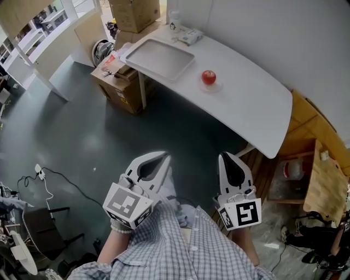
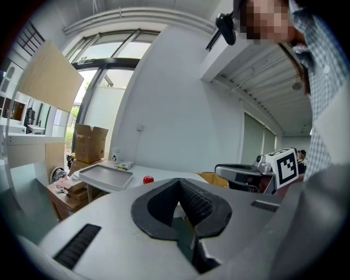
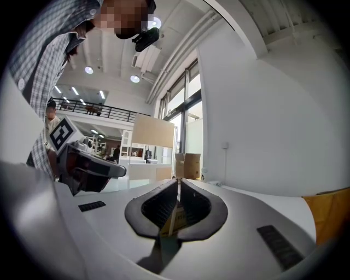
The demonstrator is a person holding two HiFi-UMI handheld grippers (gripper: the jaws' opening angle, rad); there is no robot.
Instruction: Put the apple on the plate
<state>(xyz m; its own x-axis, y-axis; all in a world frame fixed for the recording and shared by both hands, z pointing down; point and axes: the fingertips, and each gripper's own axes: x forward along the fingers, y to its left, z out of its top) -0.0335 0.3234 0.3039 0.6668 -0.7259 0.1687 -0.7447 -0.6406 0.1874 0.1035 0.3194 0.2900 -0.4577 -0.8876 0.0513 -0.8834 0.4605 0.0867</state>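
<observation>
Tools: two, one per hand, both low in the head view over the dark floor [image 1: 82,126], well apart from the worktop [image 1: 246,93]; tips aim toward it.
L tool [image 1: 163,157]: closed. In its own view we see the dark pads meet at the tip, nothing betw. them.
R tool [image 1: 226,156]: closed too. Its own view shows the pads together w/ only a thin slit, nothing held.
Marker cubes: one at the rear of each tool, L cube [image 1: 127,205] & R cube [image 1: 241,214], just ahead of our checked shirt [image 1: 175,249].
Task thing: red apple [image 1: 209,77] sits on the white worktop near its middle, to the right of the tray and apart from it.
Under it: a small pale disc [image 1: 212,86] shows below the apple; we can't tell if it's a plate.
Tray [image 1: 158,57]: pale grey, rectangular, low rim, lies toward the worktop's left end.
Back corner: small packet [image 1: 190,36] & a clear cup [image 1: 174,19] beyond the tray, near the wall.
Boxes: tall cardboard box [image 1: 134,13] behind the worktop's left end; open box [image 1: 117,87] on the floor by the worktop leg, odds & ends on top.
Right side: wooden crate [image 1: 322,180] just beside the worktop's right end.
Floor, left: white cable [image 1: 60,178] trails across it.
L tool view: we see the apple as a small red spot past the tip, right of the tray; the R tool shows at that view's right edge w/ its cube.
</observation>
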